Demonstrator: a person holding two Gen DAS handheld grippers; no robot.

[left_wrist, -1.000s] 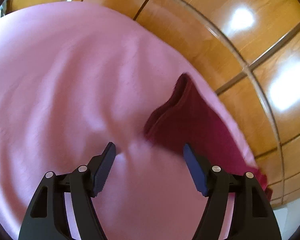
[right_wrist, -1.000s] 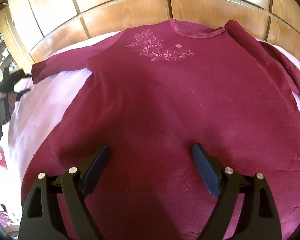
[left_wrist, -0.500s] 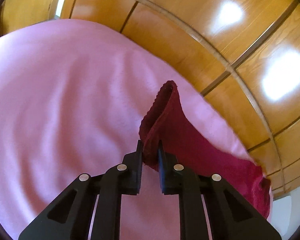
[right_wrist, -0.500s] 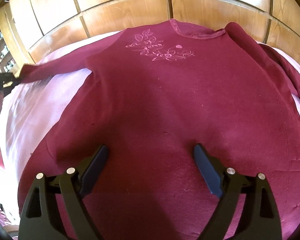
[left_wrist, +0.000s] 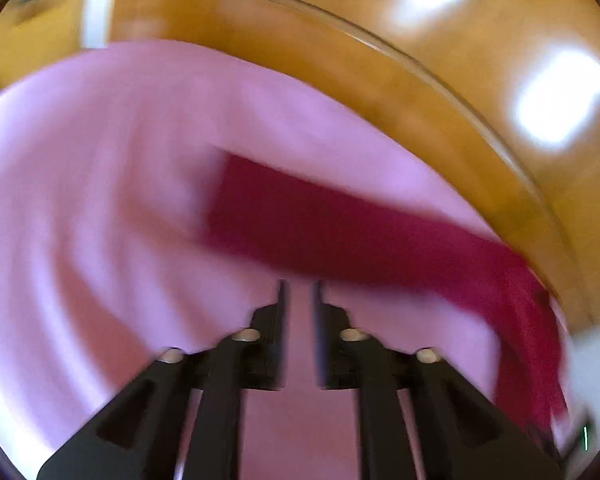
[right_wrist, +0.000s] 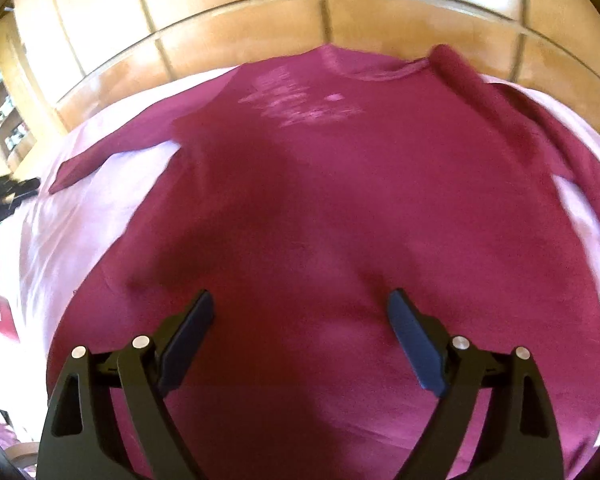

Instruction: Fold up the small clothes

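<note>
A dark red sweater (right_wrist: 320, 200) with pink embroidery (right_wrist: 300, 104) lies front up on a pink sheet (left_wrist: 100, 200). Its left sleeve (left_wrist: 340, 232) stretches out flat across the sheet, just beyond my left gripper (left_wrist: 300, 286). That gripper's jaws stand a narrow gap apart and are opening, with nothing between them; the view is blurred. In the right wrist view the same gripper shows as a dark shape (right_wrist: 16, 188) by the cuff (right_wrist: 72, 172). My right gripper (right_wrist: 302, 300) hangs open over the sweater's lower body, holding nothing. The other sleeve (right_wrist: 500, 108) lies over the right shoulder.
Wooden panelling (right_wrist: 240, 20) runs along the far side of the bed. A shelf with small items (right_wrist: 4, 112) stands at the far left. A red box (right_wrist: 2, 316) lies near the sheet's left edge.
My left gripper shut on the sleeve's cuff, drew the sleeve out straight, then let it go and backed off. The right gripper has barely moved.
</note>
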